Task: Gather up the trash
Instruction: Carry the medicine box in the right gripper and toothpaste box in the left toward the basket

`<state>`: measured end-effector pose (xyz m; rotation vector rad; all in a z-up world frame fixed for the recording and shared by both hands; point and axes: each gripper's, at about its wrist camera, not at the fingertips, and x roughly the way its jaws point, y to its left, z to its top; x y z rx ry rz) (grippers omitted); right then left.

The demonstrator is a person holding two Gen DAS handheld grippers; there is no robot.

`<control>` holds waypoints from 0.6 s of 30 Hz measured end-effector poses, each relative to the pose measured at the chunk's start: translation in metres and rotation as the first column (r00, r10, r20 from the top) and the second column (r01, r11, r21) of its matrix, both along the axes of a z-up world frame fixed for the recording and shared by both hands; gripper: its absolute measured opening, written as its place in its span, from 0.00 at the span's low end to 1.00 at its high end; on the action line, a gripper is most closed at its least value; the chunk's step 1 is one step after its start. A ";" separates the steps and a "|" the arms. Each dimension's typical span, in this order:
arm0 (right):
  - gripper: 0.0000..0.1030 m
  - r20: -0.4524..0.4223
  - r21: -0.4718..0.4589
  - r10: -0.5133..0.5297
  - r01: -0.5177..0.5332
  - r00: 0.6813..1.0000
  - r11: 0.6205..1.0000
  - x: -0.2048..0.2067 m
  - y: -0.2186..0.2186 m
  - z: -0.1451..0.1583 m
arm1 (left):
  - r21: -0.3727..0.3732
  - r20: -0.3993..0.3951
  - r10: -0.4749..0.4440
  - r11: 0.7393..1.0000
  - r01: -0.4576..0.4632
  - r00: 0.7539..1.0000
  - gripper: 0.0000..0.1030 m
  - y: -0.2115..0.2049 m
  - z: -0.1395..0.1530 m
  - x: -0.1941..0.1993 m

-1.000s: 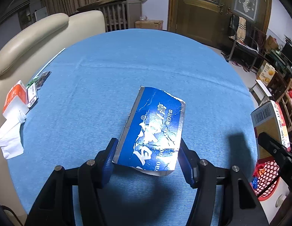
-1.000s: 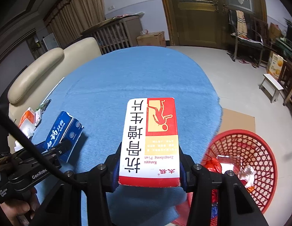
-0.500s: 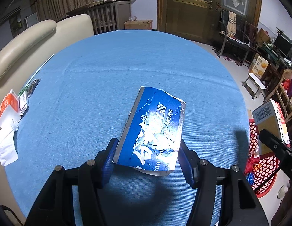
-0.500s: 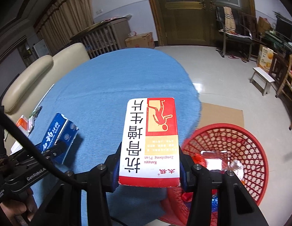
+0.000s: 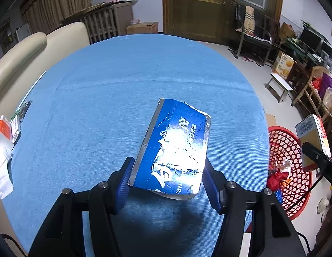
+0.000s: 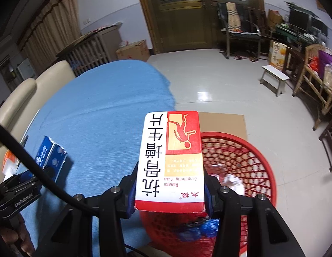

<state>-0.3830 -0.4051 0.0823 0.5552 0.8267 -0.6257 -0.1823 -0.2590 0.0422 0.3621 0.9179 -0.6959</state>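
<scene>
So the right gripper (image 6: 170,194), pinching the red and white box (image 6: 170,160), is now hanging over the red basket (image 6: 260,171) instead of the blue table (image 6: 97,115), basically ready to drop, while the left gripper (image 5: 168,184) is still pinching the torn blue box (image 5: 174,150) above the table.

Glossy creased blue carton (image 5: 176,147), matt tablecloth (image 5: 106,111)

Left gripper (image 5: 168,177) pitched steeply down, pads clamped on a load. Right gripper (image 6: 170,190) likewise clamped, at its 3 o'clock.
</scene>
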 end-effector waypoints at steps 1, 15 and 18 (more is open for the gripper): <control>0.49 -0.003 0.001 -0.010 0.010 1.000 1.000 -0.003 -0.003 -0.001 | 0.000 0.000 -0.009 1.000 0.009 1.000 0.61 -0.002 0.000 -0.002; 0.49 -0.077 -0.001 -0.134 0.135 0.988 0.991 -0.057 -0.033 -0.024 | 0.002 -0.003 -0.100 0.995 0.100 0.995 0.61 -0.012 0.012 -0.032; 0.49 -0.090 0.010 -0.156 0.158 0.984 0.987 -0.067 -0.038 -0.032 | 0.005 -0.001 -0.114 0.994 0.114 0.994 0.61 -0.013 0.014 -0.037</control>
